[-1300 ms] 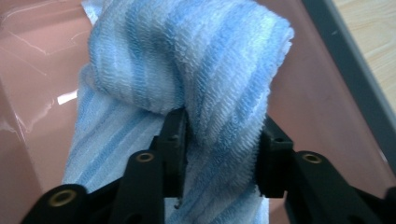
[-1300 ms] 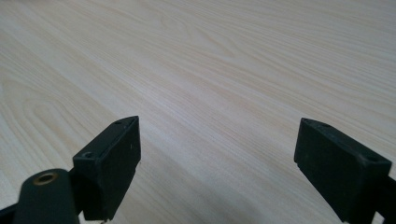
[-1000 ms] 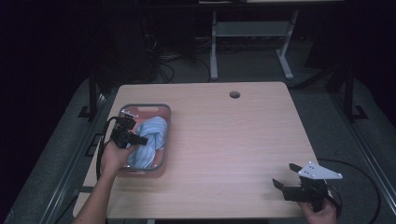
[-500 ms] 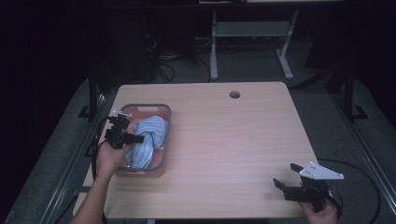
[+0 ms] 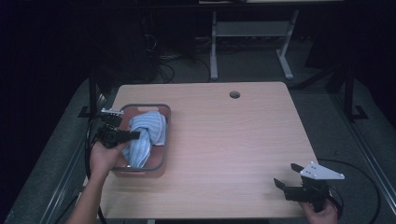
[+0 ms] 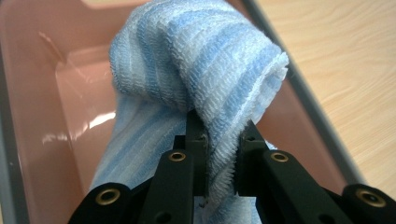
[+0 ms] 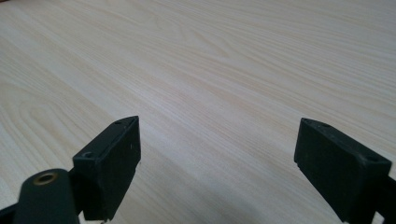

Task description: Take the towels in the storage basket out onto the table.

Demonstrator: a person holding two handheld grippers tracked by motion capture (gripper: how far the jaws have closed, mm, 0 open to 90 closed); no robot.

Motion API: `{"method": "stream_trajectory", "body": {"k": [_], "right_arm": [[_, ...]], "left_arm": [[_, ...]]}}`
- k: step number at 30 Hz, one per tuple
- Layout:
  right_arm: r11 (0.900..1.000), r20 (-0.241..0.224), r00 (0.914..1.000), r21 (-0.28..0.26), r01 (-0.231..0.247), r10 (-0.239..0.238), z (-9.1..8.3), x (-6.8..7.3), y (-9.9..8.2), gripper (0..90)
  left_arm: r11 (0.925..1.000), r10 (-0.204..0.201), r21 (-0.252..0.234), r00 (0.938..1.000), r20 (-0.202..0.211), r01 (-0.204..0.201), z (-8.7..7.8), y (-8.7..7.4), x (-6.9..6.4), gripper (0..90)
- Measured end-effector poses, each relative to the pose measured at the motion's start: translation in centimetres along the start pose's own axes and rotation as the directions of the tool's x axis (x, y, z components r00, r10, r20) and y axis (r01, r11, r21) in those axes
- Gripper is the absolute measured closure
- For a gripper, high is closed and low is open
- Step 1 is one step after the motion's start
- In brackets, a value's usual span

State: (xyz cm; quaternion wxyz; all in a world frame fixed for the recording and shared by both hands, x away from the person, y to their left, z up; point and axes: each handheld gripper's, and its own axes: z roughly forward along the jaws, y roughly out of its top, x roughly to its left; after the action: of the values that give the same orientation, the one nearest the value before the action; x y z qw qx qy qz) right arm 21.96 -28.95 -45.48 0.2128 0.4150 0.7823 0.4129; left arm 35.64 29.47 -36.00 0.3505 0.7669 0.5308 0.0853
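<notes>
Now the blue striped towel (image 6: 201, 74) is bunched in the pink tub (image 5: 161, 154) at the table's (image 5: 233, 149) left side, one fold pinched tight between the jaws of the left gripper (image 6: 219, 154), which comes at it from the tub's left edge. Its long run trails toward the person along the tub, so a lift looks like the move to clear the rim. Well apart, near the right corner, the right gripper (image 5: 286, 176) hangs over bare wood, jaws wide and empty.
</notes>
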Motion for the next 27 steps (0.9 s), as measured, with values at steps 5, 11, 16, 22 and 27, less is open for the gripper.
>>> {"method": "stream_trajectory", "body": {"k": [5,11,16,22,27], "right_arm": [[1.0,0.002,1.0,0.0,0.004,-0.004,-0.1,0.0,0.0,14.2],[1.0,0.0,1.0,0.003,0.0,0.0,0.1,-0.1,0.0,14.2],[1.0,-0.002,1.0,0.005,0.006,-0.006,0.2,0.0,0.0,14.2],[1.0,0.004,1.0,0.003,-0.007,0.007,0.1,-0.3,-0.1,14.2],[0.9999,0.006,0.9999,0.003,-0.011,0.011,0.0,-0.4,-0.1,14.2]], "left_arm": [[0.9998,-0.009,-0.019,1.0,0.0,0.009,-0.8,0.0,0.1,79.4],[0.999,-0.001,-0.044,0.9998,0.019,0.001,-1.6,0.3,-0.4,79.3],[0.9981,0.007,-0.062,0.9994,0.033,-0.005,-2.2,0.5,-0.9,79.3],[0.9971,0.013,-0.075,0.999,0.042,-0.01,-3.1,0.9,-1.2,79.3],[0.9964,0.026,-0.082,0.9989,0.04,-0.022,-3.7,1.4,-1.5,79.3]]}}
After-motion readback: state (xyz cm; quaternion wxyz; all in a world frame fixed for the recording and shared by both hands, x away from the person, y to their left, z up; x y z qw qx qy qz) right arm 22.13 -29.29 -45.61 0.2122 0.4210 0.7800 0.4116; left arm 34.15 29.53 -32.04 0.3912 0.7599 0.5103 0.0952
